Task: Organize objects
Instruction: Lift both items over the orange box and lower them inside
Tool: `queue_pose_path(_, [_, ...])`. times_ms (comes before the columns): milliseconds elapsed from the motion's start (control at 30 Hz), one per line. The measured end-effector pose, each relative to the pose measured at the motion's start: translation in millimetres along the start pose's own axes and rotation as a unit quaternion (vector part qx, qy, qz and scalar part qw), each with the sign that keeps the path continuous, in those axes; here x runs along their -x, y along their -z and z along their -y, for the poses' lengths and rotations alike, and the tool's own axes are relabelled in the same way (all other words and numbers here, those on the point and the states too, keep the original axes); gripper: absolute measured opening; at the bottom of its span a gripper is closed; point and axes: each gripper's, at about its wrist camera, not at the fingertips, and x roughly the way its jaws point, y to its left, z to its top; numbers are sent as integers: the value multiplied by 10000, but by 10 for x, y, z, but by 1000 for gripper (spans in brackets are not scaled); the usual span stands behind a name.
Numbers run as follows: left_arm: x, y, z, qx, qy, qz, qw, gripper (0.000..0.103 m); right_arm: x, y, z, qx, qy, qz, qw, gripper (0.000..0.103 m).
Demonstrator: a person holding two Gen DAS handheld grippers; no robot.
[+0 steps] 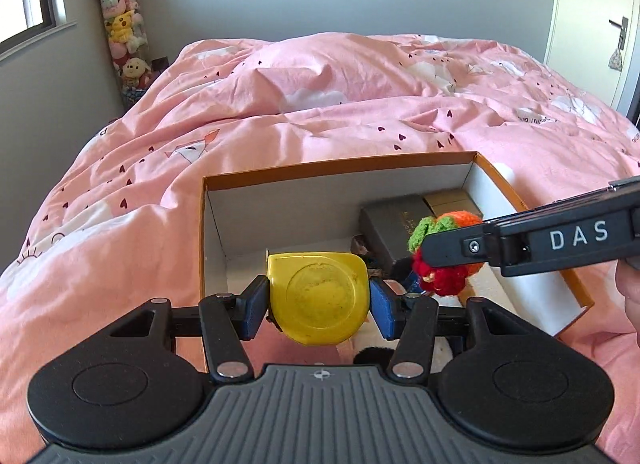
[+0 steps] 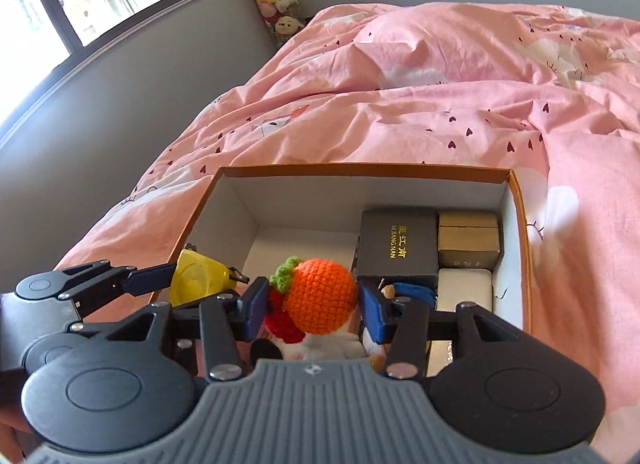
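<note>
The left gripper (image 1: 319, 300) pinches a flat yellow plastic tape-measure case (image 1: 318, 298) between its blue pads, one pad pressed to each side, held over the near left corner of the open cardboard box with orange outer walls and white inner walls (image 1: 332, 170). In the right wrist view the same case (image 2: 196, 278) shows at the box's left edge.

The right gripper (image 2: 313, 300) clamps a crocheted yarn toy made of an orange ball, a green tuft and red berries (image 2: 320, 296), both blue pads (image 2: 374, 314) against the orange ball. From the left wrist view this toy (image 1: 442, 260) hangs to the right of the tape-measure case, over the box interior, and the black arm above it reads "DAS".

Just ahead of the right gripper, on the box floor, lies a dark grey rectangular box (image 2: 396, 242) with gold lettering: Chinese characters above "XI JIANG NAN". To its right sit a tan cardboard box (image 2: 468, 240) and, nearer, a white rectangular box (image 2: 464, 290). Under the right gripper lie a blue object and what may be a soft toy, too hidden to name.

The cardboard box rests on a rumpled pink duvet printed with small dark hearts (image 1: 320, 96). Far ahead on the left, in the room's corner, stands a tall clear column stuffed with plush toys (image 1: 122, 32).
</note>
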Motion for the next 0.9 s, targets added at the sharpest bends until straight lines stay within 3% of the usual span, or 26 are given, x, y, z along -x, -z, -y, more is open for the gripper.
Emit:
queue_pose_path(300, [-358,-175,-59,-1033,22,-133,9946,61,-614,-256,175,-613,-101,-388,9973,51])
queue_pose_path(567, [-719,-176,-4,-2170,77,-515,9748,61,-1055,-357,236,-945,-359,-750,9921,51])
queue_pose_path(767, [-949,-157,-24,-2561,153,-854,9627,61,-1241,-365,221,-835,-282,-864,9924,53])
queue_pose_path(900, [-1027,-158,26,-2869,-24,-892,9538,61,-1253,-375,256,-840,-321,-833,9925,54])
